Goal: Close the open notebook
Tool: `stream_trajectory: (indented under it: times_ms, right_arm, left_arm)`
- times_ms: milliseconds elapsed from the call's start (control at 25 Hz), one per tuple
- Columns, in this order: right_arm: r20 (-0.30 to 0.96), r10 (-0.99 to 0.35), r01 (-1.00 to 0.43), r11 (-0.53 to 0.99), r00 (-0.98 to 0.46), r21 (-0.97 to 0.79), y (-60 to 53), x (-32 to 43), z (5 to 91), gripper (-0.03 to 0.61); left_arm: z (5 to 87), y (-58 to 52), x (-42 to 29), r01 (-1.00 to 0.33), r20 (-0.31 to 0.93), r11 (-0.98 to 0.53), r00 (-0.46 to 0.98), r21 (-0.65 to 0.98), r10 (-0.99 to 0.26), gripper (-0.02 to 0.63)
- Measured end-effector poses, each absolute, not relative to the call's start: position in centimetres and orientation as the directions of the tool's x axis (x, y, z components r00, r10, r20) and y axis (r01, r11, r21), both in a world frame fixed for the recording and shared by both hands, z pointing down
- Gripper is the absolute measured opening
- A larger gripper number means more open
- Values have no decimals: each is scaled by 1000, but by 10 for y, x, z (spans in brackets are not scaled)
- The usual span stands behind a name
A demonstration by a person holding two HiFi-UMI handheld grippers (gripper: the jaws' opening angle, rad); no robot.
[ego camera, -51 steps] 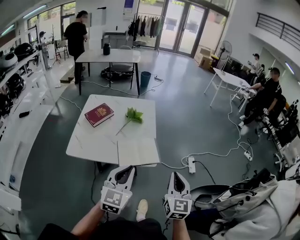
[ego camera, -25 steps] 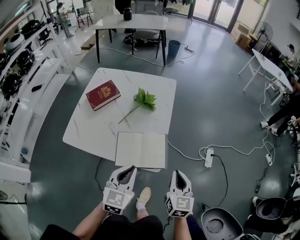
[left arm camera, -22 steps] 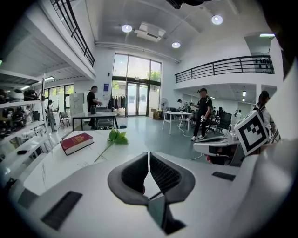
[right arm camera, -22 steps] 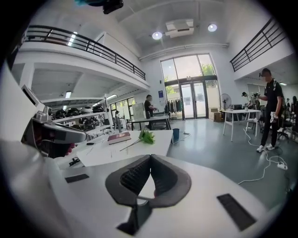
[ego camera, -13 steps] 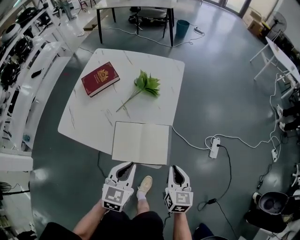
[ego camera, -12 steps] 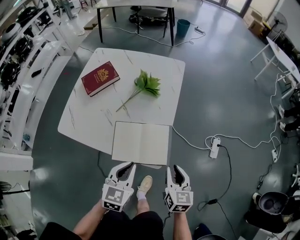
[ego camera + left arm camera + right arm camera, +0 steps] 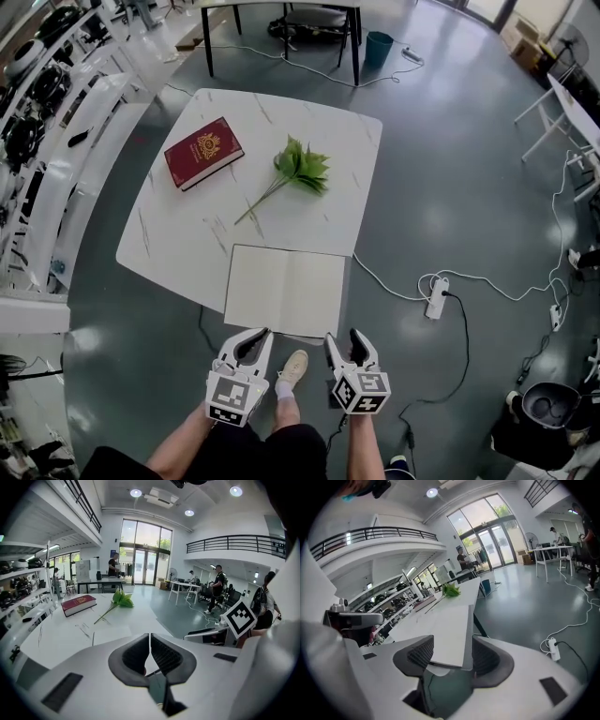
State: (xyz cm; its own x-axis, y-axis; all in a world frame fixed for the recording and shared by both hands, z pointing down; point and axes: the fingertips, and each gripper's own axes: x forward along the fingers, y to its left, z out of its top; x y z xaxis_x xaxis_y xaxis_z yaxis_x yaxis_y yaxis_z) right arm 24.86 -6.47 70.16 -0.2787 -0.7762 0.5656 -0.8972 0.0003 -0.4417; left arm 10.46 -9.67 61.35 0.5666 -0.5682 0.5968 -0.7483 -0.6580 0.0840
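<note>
The open notebook (image 7: pixel 286 291) lies flat with blank cream pages at the near edge of the white marble table (image 7: pixel 183 239). Just short of that edge my left gripper (image 7: pixel 253 337) is shut with nothing in it, below the notebook's left page. My right gripper (image 7: pixel 344 339) is below the right page, its jaws opening wide. In the right gripper view the notebook's (image 7: pixel 447 627) near right corner shows in the gap of the right gripper (image 7: pixel 451 651), and the pads do not touch it. The left gripper (image 7: pixel 150 638) has its pads closed together in the left gripper view, with the notebook (image 7: pixel 110 632) beyond.
A red hardcover book (image 7: pixel 202 152) and a green leafy sprig (image 7: pixel 298 169) lie farther back on the table. A white power strip (image 7: pixel 436 298) with cables lies on the grey floor to the right. Shelving (image 7: pixel 42 141) runs along the left. A shoe (image 7: pixel 291 366) shows between the grippers.
The right gripper's jaws have gone from shut to wide open. Both grippers have come down toward the table's near edge. The view has tilted down onto the table.
</note>
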Motion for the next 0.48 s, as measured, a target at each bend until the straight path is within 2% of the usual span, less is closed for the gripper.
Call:
stream_trajectory:
  times_ms: [480]
  right_arm:
    - [613, -719, -876, -12, -328, -482, -71, 244, 748, 267]
  left_arm:
    - [646, -105, 96, -774, 648, -626, 524, 93, -552, 31]
